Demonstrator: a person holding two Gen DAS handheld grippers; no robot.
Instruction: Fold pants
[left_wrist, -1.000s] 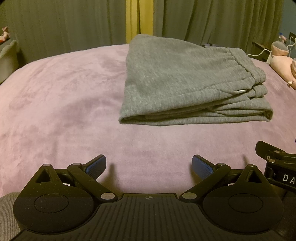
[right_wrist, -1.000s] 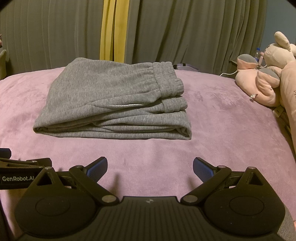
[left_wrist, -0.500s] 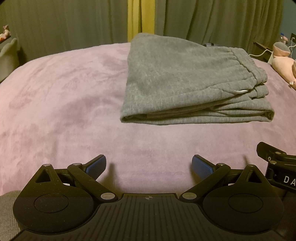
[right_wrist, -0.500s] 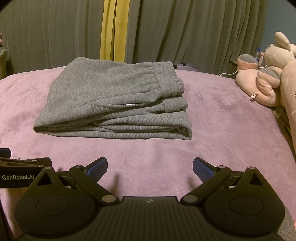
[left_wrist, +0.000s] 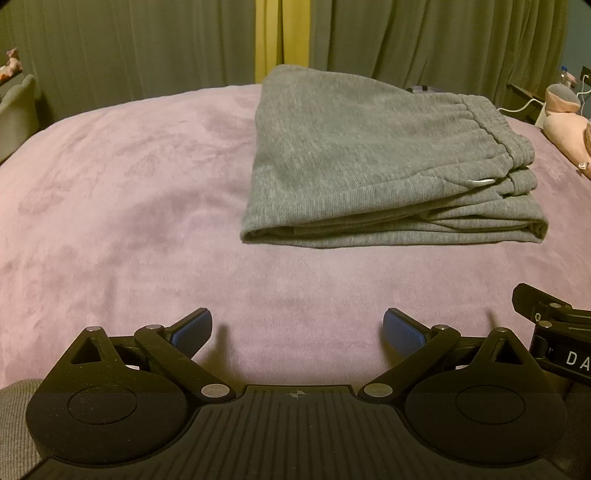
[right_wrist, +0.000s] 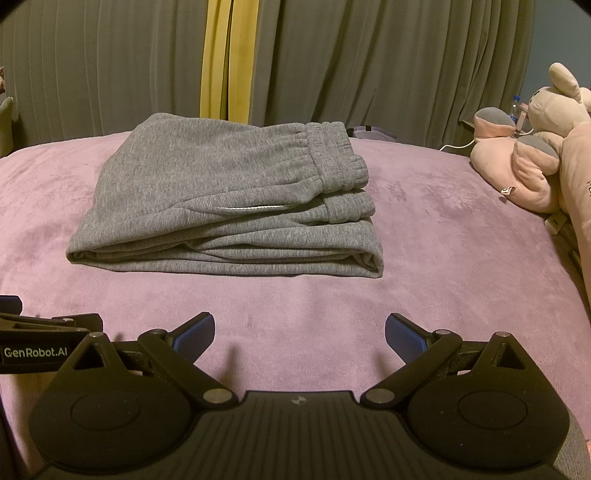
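Grey pants lie folded in compact stack on purple bed, ahead of both tools, touching neither. Long axis runs left-right; waistband at right end, fold at left. Left hand-held gripper: fingers apart, empty; stack sits ahead and to its right. Right hand-held gripper: fingers apart, empty; stack ahead, slightly left, so right one faces it more squarely. Judgement: folding looks complete. Plush toy at far right.
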